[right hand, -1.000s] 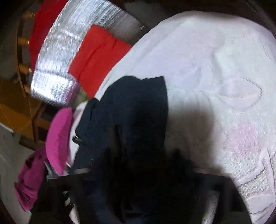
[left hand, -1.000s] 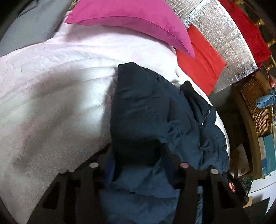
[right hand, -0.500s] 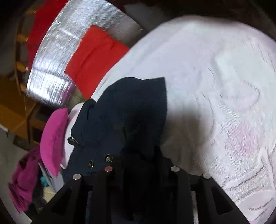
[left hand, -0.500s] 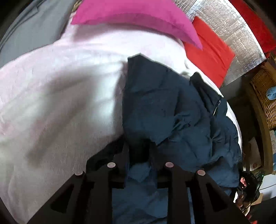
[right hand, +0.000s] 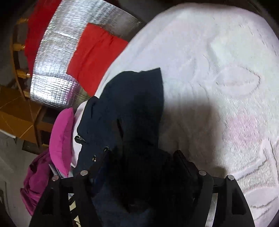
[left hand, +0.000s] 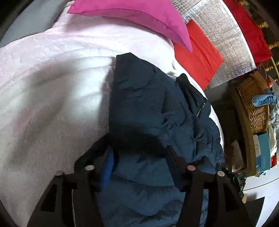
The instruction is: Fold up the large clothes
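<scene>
Bed (left hand: 52, 78): navy jacket (left hand: 148, 104), magenta pillow (left hand: 136, 15) (probably).

Near hem of the navy jacket (left hand: 157, 108) hidden behind the left hand-held gripper (left hand: 139, 157) and cut by the bottom edge, jacket fabric between the right hand-held gripper (right hand: 141, 162) fingers lost in shadow, basket (left hand: 252, 104) contents too small to tell

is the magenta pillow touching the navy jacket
Apart. The left wrist view shows pale blanket between the magenta pillow and the navy jacket.
</scene>
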A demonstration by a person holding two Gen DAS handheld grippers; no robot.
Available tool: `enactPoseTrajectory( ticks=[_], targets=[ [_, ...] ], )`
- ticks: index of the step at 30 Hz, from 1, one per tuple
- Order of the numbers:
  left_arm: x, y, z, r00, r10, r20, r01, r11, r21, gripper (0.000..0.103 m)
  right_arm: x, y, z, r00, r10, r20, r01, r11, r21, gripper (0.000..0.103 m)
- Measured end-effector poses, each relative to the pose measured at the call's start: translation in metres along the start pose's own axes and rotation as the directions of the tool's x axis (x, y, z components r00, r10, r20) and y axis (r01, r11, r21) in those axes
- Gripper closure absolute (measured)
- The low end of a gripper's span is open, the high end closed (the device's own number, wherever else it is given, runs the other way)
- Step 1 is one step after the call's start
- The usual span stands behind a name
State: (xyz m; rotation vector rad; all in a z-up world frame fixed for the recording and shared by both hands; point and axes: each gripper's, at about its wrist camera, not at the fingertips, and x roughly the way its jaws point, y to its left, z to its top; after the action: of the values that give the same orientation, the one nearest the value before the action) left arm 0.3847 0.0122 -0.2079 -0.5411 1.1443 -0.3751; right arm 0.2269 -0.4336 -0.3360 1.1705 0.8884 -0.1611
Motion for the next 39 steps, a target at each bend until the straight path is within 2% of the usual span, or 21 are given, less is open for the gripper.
enactPoseTrajectory(
  ticks=[1, 3, 6, 8, 9, 10, 12, 14, 15, 16, 18, 20, 22, 25, 28, 31, 35, 39],
  targets=[
    [0.001, 0.0, 0.0, 1.0, 0.021, 0.01, -0.021, 1.0, 0.004, 0.067, 0.001, 0.006, 0.0, 1.0, -0.02, 0.008, 0.02, 0.999, -0.031, 0.055],
    [0.002, -0.001, -0.001, 0.999, 0.045, 0.031, -0.045, 0.999, 0.011, 0.071, 0.0, 0.017, -0.003, 0.998, -0.032, 0.048, 0.036, 0.997, -0.069, 0.061],
    [0.001, -0.005, -0.002, 0.996, 0.068, 0.052, -0.07, 0.997, 0.032, 0.074, -0.001, 0.031, -0.006, 0.994, -0.073, 0.077, 0.083, 0.987, -0.136, 0.061],
    [0.003, -0.007, -0.002, 0.995, 0.09, 0.046, -0.092, 0.995, 0.04, 0.074, 0.007, 0.028, -0.007, 0.992, -0.118, 0.055, 0.124, 0.983, -0.132, 0.053],
    [0.004, -0.008, -0.003, 0.995, 0.097, 0.038, -0.099, 0.994, 0.037, 0.074, 0.009, 0.027, -0.008, 0.991, -0.125, 0.049, 0.13, 0.984, -0.123, 0.053],
    [0.003, -0.007, -0.003, 0.994, 0.1, 0.033, -0.101, 0.994, 0.037, 0.072, 0.008, 0.024, -0.009, 0.991, -0.121, 0.049, 0.126, 0.986, -0.107, 0.05],
    [0.002, -0.006, -0.003, 0.994, 0.113, 0.009, -0.113, 0.993, 0.028, 0.066, -0.002, 0.022, -0.009, 0.992, -0.119, 0.038, 0.122, 0.991, -0.064, 0.032],
    [-0.008, -0.006, -0.005, 0.992, 0.123, -0.009, -0.124, 0.992, -0.002, 0.066, -0.019, 0.021, -0.013, 0.994, -0.086, 0.066, 0.088, 0.996, -0.022, 0.027],
    [-0.015, -0.01, -0.007, 0.99, 0.142, -0.007, -0.142, 0.99, 0.0, 0.062, -0.031, 0.022, -0.016, 0.992, -0.079, 0.096, 0.08, 0.997, -0.013, 0.027],
    [-0.023, -0.015, -0.009, 0.985, 0.172, 0.006, -0.172, 0.985, 0.017, 0.054, -0.043, 0.023, -0.02, 0.99, -0.078, 0.118, 0.08, 0.997, -0.011, 0.026],
    [-0.041, -0.028, -0.016, 0.98, 0.192, 0.059, -0.195, 0.979, 0.062, 0.047, -0.059, 0.024, -0.023, 0.99, -0.055, 0.129, 0.058, 0.998, -0.019, 0.026],
    [-0.059, -0.04, -0.026, 0.984, 0.155, 0.091, -0.165, 0.981, 0.103, 0.043, -0.074, 0.028, -0.032, 0.991, -0.023, 0.134, 0.027, 0.999, -0.029, 0.026],
    [-0.066, -0.045, -0.036, 0.991, 0.102, 0.09, -0.112, 0.988, 0.11, 0.04, -0.081, 0.03, -0.041, 0.994, 0.024, 0.111, -0.021, 0.999, -0.025, 0.026],
    [-0.056, -0.053, -0.055, 1.0, 0.015, 0.002, -0.015, 0.994, 0.111, 0.038, -0.079, 0.031, -0.055, 0.995, 0.073, 0.061, -0.072, 0.997, -0.009, 0.024],
    [-0.029, -0.053, -0.065, 0.994, -0.067, -0.091, 0.072, 0.996, 0.05, 0.038, -0.057, 0.026, -0.065, 0.994, 0.1, -0.041, -0.099, 0.995, 0.028, 0.024],
    [-0.006, -0.039, -0.063, 0.987, -0.115, -0.112, 0.106, 0.991, -0.078, 0.037, -0.027, 0.02, -0.068, 0.992, 0.089, -0.093, -0.084, 0.995, 0.055, 0.025],
    [0.019, -0.021, -0.055, 0.979, -0.18, -0.09, 0.158, 0.963, -0.216, 0.036, -0.011, 0.019, -0.063, 0.991, 0.126, -0.037, -0.121, 0.987, 0.103, 0.023],
    [0.033, 0.003, -0.041, 0.969, -0.246, -0.008, 0.227, 0.904, -0.362, 0.036, 0.004, 0.026, -0.051, 0.991, 0.132, 0.008, -0.132, 0.982, 0.132, 0.025]
  ],
)
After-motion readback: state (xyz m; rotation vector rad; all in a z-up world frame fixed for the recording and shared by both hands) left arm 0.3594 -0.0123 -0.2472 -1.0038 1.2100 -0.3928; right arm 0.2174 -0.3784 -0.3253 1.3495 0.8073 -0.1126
